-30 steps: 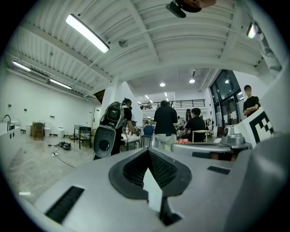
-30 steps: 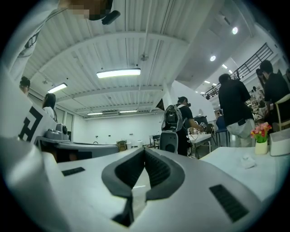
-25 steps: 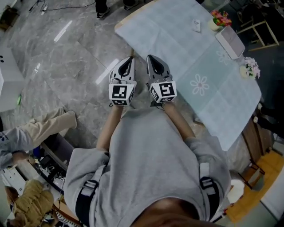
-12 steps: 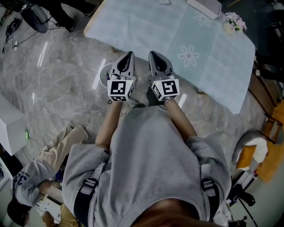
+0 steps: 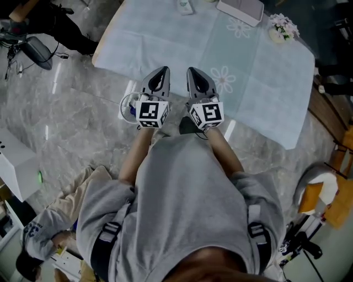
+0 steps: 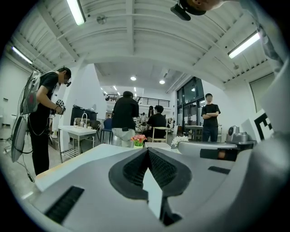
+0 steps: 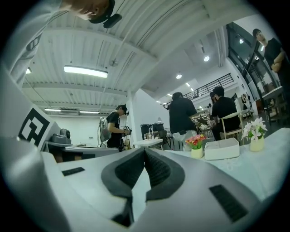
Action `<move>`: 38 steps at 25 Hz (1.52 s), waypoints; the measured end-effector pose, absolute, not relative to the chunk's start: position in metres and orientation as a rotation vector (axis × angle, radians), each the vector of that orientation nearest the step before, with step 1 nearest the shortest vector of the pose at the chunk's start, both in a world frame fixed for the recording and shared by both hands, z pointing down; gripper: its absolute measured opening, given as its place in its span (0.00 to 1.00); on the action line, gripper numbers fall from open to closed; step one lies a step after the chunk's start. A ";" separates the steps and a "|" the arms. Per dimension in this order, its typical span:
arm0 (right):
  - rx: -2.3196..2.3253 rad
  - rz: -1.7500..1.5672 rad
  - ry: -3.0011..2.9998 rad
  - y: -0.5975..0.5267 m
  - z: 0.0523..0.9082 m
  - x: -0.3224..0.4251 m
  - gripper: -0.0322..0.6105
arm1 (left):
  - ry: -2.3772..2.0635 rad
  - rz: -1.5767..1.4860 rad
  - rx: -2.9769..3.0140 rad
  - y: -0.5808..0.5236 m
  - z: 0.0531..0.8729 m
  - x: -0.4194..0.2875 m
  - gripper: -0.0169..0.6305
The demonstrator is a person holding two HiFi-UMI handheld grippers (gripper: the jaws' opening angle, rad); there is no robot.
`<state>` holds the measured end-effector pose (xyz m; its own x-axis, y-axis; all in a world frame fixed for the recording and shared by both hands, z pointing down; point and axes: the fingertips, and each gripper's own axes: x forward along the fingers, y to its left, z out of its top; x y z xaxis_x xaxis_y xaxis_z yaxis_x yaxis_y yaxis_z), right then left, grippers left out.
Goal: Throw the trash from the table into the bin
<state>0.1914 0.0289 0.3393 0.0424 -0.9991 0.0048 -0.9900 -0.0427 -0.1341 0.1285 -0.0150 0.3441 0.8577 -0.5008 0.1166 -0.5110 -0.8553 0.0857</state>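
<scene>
Left gripper (image 5: 161,73), right gripper (image 5: 192,72): jaws fully closed, empty, side by side at near table edge. Pale floral tablecloth (image 5: 165,38); white tray (image 5: 241,8), flower pot (image 5: 281,31) far right. Grey marble floor (image 5: 77,126).

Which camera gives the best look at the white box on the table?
The right gripper view: the white box shows whole. The head view cuts it at the edge; the left gripper view shows a sliver.
</scene>
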 end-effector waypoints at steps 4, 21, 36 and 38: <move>-2.175 -0.146 2.116 0.019 0.338 0.220 0.06 | -0.796 0.156 2.933 -0.022 0.344 0.160 0.04; -2.237 -0.222 2.013 -0.025 0.357 0.277 0.06 | -0.663 0.279 2.953 -0.069 0.368 0.227 0.04; -2.367 -0.237 1.941 -0.102 0.365 0.323 0.06 | -0.537 0.252 2.914 -0.143 0.379 0.275 0.04; -2.354 -0.244 1.969 -0.111 0.370 0.330 0.06 | -0.567 0.255 2.905 -0.151 0.384 0.282 0.04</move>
<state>0.3300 -0.1115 0.3703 0.1701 -0.9821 0.0811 -0.9721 -0.1807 -0.1495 0.2823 -0.1507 0.3838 0.9131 -0.3558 0.1993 -0.3850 -0.9132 0.1336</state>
